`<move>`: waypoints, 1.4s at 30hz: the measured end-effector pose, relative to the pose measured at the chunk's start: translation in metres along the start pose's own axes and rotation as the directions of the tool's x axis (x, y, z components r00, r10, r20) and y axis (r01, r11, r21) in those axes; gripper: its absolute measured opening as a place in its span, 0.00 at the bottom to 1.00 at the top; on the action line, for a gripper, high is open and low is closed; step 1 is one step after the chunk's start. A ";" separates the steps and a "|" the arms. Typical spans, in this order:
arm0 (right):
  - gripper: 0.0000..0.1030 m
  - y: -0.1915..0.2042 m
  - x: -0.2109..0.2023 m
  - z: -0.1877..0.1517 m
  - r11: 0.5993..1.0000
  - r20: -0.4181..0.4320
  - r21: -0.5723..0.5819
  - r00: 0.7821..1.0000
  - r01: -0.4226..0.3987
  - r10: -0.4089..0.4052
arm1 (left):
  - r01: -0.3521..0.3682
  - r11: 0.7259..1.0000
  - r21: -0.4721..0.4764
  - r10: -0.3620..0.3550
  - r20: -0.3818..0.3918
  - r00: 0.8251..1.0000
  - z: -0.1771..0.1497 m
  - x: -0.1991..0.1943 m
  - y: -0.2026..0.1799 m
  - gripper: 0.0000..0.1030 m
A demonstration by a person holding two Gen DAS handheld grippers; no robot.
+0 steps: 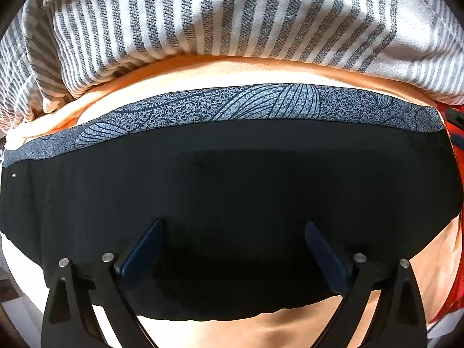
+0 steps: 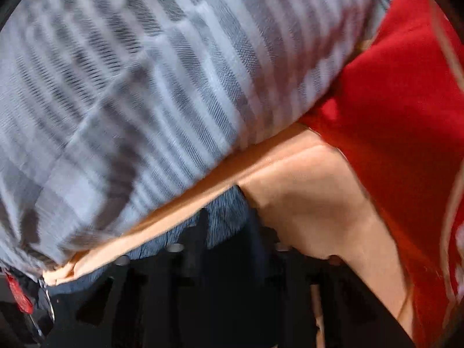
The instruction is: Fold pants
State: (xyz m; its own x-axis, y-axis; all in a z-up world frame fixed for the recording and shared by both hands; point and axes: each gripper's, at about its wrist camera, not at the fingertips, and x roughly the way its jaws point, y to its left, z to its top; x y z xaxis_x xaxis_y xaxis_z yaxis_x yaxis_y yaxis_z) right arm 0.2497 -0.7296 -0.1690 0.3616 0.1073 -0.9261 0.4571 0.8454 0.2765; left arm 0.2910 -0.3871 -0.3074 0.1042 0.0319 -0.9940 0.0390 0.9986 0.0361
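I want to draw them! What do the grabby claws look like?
The left gripper has black, triangle-shaped arms with cut-out holes, round silver bolts and flat dark-blue fingers. The right gripper looks black with cut-outs and bolts too, but its picture is blurry.

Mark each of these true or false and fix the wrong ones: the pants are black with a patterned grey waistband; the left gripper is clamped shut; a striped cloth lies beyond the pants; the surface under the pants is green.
1. The pants are black, with a patterned grey waistband. True.
2. The left gripper is clamped shut. False: its jaws stand wide apart above the pants.
3. A striped cloth lies beyond the pants. True.
4. The surface is green. False: the sheet is peach-orange.
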 end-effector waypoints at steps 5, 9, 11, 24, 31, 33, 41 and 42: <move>0.67 -0.001 -0.024 -0.035 0.997 -0.007 -0.069 1.000 0.022 -0.022 | 0.000 1.000 0.003 0.000 -0.002 1.000 0.003 -0.001 0.000 0.96; 0.69 -0.002 -0.024 -0.062 0.985 -0.023 -0.124 0.993 0.116 -0.120 | 0.000 1.000 0.010 0.000 -0.003 1.000 0.009 -0.001 -0.003 0.96; 0.71 -0.004 -0.021 -0.066 0.971 -0.024 -0.152 0.982 0.183 -0.189 | 0.000 1.000 0.007 0.000 -0.004 1.000 0.010 -0.001 -0.003 0.96; 0.80 -0.019 -0.075 -0.080 0.996 -0.008 -0.088 1.000 0.028 -0.029 | -0.021 1.000 0.007 0.021 -0.002 1.000 0.008 -0.002 -0.009 0.99; 0.84 -0.013 -0.028 -0.099 0.995 -0.153 -0.088 0.988 -0.047 0.033 | -0.010 1.000 0.008 0.010 -0.002 1.000 0.010 0.001 -0.008 0.99; 0.86 -0.011 -0.036 -0.106 0.991 -0.143 -0.123 0.989 -0.057 0.039 | 0.002 1.000 -0.003 -0.002 -0.006 1.000 0.009 0.004 -0.005 0.99; 0.99 0.003 -0.008 -0.107 0.986 -0.183 -0.132 0.980 -0.104 0.079 | 0.013 1.000 -0.003 -0.013 -0.016 1.000 0.006 0.005 -0.002 0.99; 0.99 0.005 -0.008 -0.101 0.986 -0.184 -0.132 0.980 -0.100 0.075 | 0.014 1.000 -0.003 -0.014 -0.015 1.000 0.006 0.006 -0.002 0.99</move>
State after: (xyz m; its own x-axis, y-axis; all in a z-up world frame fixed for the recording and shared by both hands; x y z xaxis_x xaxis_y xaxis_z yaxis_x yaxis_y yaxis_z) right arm 0.1670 -0.6732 -0.1861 0.2390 0.2650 -0.9342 0.3074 0.8919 0.3317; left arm 0.2978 -0.3888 -0.3124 0.0883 0.0186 -0.9959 0.0376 0.9991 0.0220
